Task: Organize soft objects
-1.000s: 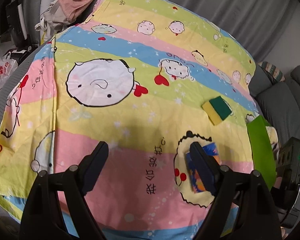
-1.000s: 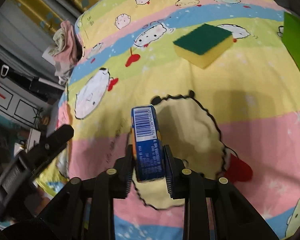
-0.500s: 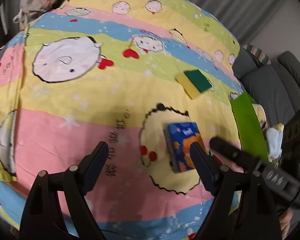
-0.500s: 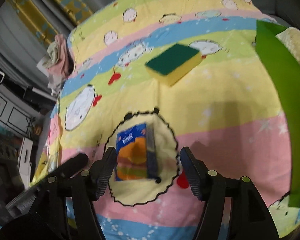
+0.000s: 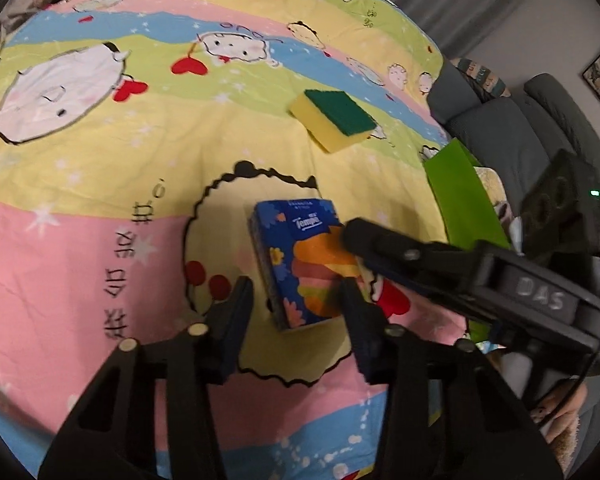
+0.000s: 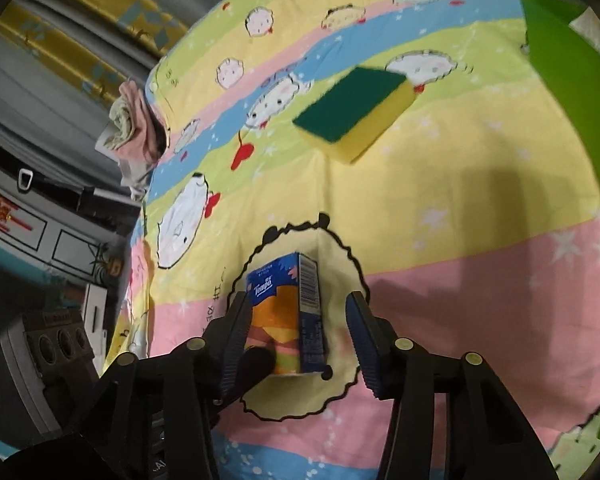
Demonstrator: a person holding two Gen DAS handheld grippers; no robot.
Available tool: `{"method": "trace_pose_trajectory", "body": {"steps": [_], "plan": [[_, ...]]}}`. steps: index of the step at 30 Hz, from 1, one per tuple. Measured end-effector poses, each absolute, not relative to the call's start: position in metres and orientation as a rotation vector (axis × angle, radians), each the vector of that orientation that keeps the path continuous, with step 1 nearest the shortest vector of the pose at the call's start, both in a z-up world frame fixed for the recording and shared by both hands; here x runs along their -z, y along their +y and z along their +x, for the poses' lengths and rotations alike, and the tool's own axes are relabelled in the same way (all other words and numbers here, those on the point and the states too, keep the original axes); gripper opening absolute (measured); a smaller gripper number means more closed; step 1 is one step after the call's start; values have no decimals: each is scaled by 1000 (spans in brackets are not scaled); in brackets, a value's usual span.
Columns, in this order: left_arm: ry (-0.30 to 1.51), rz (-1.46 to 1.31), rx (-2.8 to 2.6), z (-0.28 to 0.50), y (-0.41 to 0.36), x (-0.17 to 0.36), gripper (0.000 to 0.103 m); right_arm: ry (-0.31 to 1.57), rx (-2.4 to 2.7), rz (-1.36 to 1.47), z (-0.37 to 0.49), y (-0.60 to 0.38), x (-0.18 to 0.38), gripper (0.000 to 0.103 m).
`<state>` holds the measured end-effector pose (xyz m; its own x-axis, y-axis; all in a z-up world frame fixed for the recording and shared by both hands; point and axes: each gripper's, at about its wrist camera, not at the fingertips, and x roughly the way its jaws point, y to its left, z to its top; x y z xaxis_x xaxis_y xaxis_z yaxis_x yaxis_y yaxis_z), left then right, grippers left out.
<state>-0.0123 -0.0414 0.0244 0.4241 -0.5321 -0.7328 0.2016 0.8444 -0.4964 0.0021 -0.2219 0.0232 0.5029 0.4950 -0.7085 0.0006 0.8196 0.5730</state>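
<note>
Blue tissue pack [image 5: 300, 268] lies flat, long axis pointing away, between the left gripper [image 5: 296, 308]'s parted, just-narrowed, untouching fingers.

Tissue packs: one, blue [image 5: 304, 264], lying inside the scalloped yellow figure near the front edge of the sheet.
Sponges: one, yellow with green top [image 5: 334, 120], toward the far right side of the sheet.
Printed sheets: one, striped, cartoon pattern [image 5: 100, 160].
Green bags: one [image 5: 460, 200], at the right edge of the sheet.
Cloth piles: one, pink and pale [image 6: 134, 128], beyond the far left corner.
Grippers: two.
</note>
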Motion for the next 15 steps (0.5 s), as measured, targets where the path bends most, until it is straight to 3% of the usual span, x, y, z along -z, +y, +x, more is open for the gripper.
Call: {"method": "trace_pose_trajectory", "body": {"steps": [4, 6, 15], "plan": [[1012, -346, 492, -13, -45, -26, 35, 1049, -325, 581, 9, -217, -11, 49], [1001, -343, 505, -14, -46, -29, 33, 1045, -335, 590, 10, -216, -9, 42], [893, -275, 563, -30, -67, -64, 33, 970, -319, 567, -6, -220, -33, 42]]}}
